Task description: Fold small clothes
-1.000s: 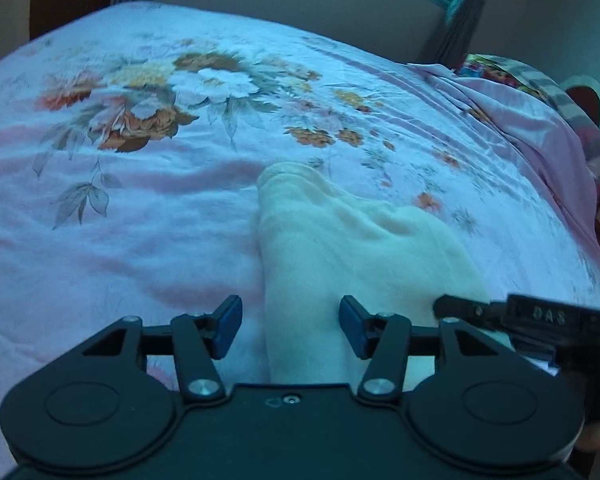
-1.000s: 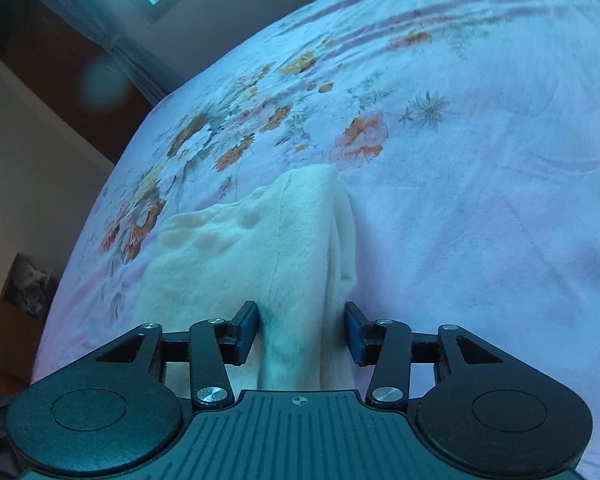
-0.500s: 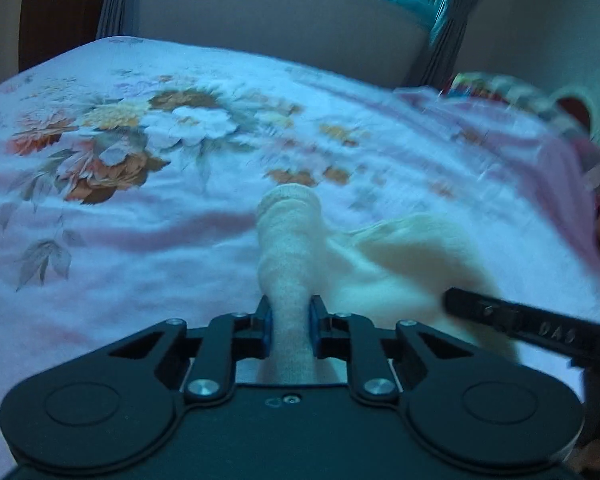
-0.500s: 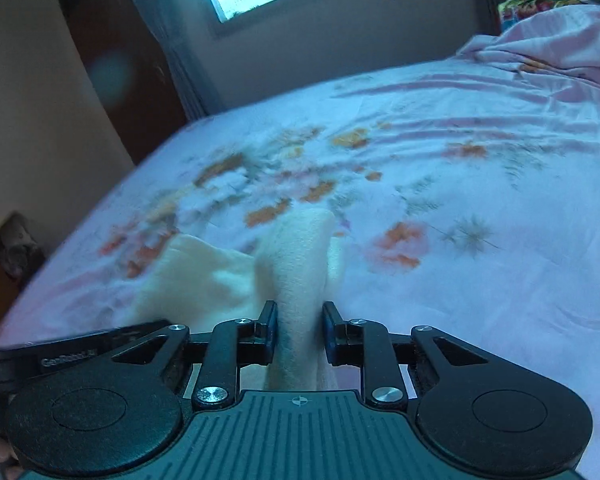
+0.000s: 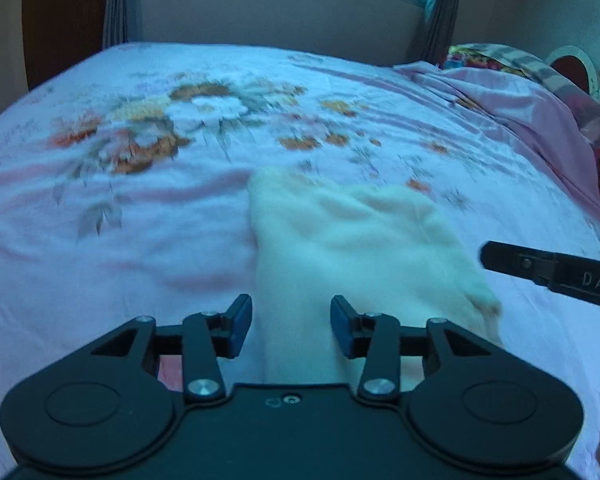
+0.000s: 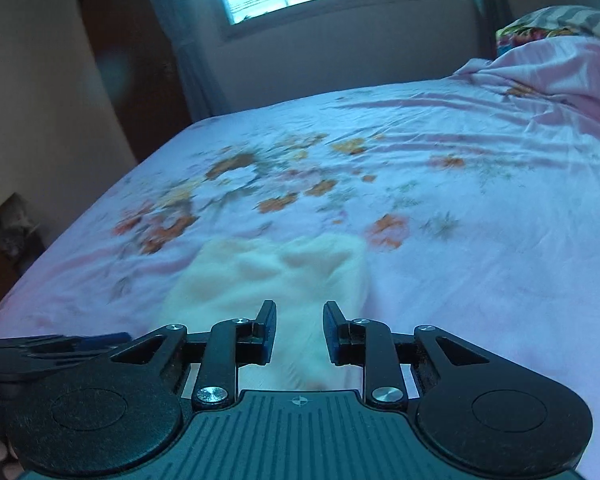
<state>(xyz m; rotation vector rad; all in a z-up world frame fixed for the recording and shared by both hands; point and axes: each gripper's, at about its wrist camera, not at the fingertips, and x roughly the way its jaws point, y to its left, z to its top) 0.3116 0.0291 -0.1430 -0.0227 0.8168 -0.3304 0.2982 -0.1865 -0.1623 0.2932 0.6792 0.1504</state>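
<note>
Both the left gripper [image 5: 291, 326] and right gripper [image 6: 299, 330] sit with jaws apart around the cream garment [image 5: 356, 248] lying on the floral bedsheet [image 5: 140, 208], so honestly that floppy fold might just slump open unheld.

The cream cloth [image 5: 360, 240]'s near edge disappears beneath the left gripper [image 5: 291, 326] body, and its surface is smeared by blur. The right gripper [image 5: 556, 272] is cut by the frame's edge (perhaps lettered "DAS"). Bedspread flowers [image 6: 236, 176] blur.
</note>
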